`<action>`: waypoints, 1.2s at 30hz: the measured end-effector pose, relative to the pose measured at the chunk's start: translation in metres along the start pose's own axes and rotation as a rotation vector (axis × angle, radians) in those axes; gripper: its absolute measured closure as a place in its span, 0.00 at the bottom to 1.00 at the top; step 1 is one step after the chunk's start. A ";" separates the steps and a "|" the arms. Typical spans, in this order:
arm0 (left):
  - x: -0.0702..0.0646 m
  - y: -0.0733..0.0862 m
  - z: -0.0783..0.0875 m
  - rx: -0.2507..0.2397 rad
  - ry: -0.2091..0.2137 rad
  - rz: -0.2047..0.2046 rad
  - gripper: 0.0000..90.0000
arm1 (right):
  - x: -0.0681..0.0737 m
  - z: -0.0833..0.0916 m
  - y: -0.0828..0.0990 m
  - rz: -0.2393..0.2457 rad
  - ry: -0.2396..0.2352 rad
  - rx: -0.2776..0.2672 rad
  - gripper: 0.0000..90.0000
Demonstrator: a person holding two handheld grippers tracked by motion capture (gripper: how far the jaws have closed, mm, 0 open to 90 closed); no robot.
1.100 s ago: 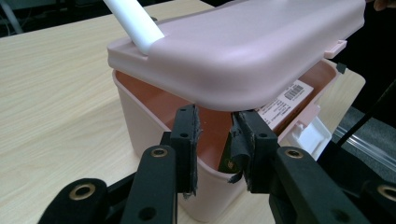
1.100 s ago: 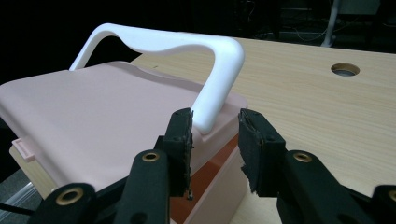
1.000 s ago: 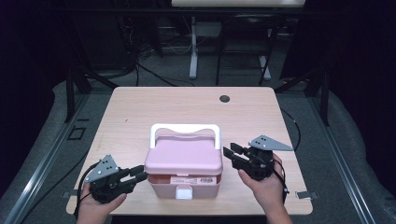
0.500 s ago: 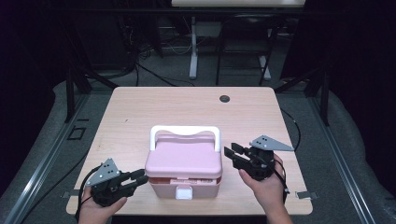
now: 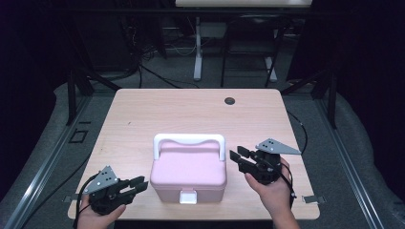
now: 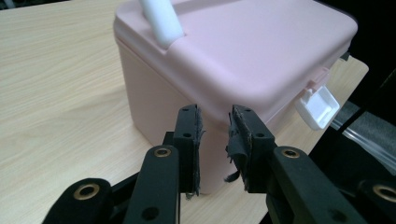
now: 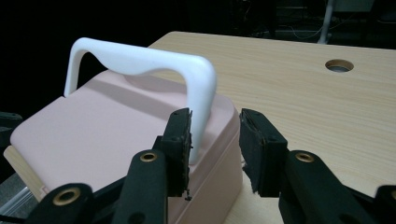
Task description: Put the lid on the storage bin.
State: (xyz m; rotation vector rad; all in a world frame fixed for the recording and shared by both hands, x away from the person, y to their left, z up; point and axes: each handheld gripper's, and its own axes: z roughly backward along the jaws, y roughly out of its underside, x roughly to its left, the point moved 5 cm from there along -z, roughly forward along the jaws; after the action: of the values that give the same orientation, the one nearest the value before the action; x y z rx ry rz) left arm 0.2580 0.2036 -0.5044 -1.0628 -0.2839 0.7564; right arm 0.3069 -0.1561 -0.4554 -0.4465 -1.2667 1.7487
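A pink lunch box (image 5: 188,169) with a raised white handle (image 5: 189,140) and a white front latch (image 5: 187,196) stands near the table's front edge. My left gripper (image 5: 138,182) is at the box's left side near its front corner, open, jaws a small gap apart and empty. The same box (image 6: 233,56) fills the left gripper view, its latch (image 6: 320,106) at the right. My right gripper (image 5: 238,156) is open beside the box's right side, at the handle's right post (image 7: 201,107). Nothing lies between its pads (image 7: 256,144).
The wooden table (image 5: 143,114) has a round cable hole (image 5: 229,101) at the back right. Its front edge lies just under both hands. Dark floor, cables and stand legs surround the table.
The left gripper has slid toward the front edge and nearer the box's front left corner. The right gripper has shifted slightly toward the person. The box has not moved.
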 end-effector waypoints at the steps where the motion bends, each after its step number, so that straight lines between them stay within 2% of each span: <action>1: 0.002 0.000 0.001 -0.001 -0.003 0.004 0.80 | 0.000 0.000 0.000 0.001 0.002 0.000 0.70; 4: 0.005 0.001 0.004 -0.012 -0.012 0.023 0.78 | -0.001 0.000 0.001 0.004 0.005 0.003 0.69; 11: 0.009 0.000 0.001 -0.012 -0.016 0.024 0.70 | -0.002 0.000 0.001 0.010 0.007 -0.001 0.65; 12: 0.009 -0.001 0.001 -0.013 -0.021 0.023 0.65 | -0.003 -0.001 0.001 0.006 0.007 -0.004 0.63; 14: 0.011 -0.002 0.000 -0.011 -0.024 0.020 0.64 | -0.003 -0.001 0.002 0.006 0.009 -0.004 0.63; 16: 0.014 -0.004 0.000 -0.016 -0.029 0.026 0.57 | -0.005 -0.001 0.002 0.005 0.015 -0.007 0.60; 20: 0.017 -0.007 0.000 -0.025 -0.039 0.039 0.50 | -0.006 -0.001 0.001 0.011 0.021 -0.021 0.55; 26: 0.025 -0.013 0.001 -0.038 -0.058 0.063 0.48 | -0.008 -0.001 0.001 0.018 0.032 -0.031 0.51; 36: 0.039 -0.026 0.002 -0.054 -0.088 0.066 0.48 | -0.011 0.000 0.001 0.017 0.035 -0.029 0.51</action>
State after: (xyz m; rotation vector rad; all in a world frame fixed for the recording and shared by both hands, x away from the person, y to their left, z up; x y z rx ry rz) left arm 0.2961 0.2246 -0.4863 -1.0961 -0.3472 0.8606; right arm 0.3121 -0.1654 -0.4586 -0.5038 -1.2684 1.7319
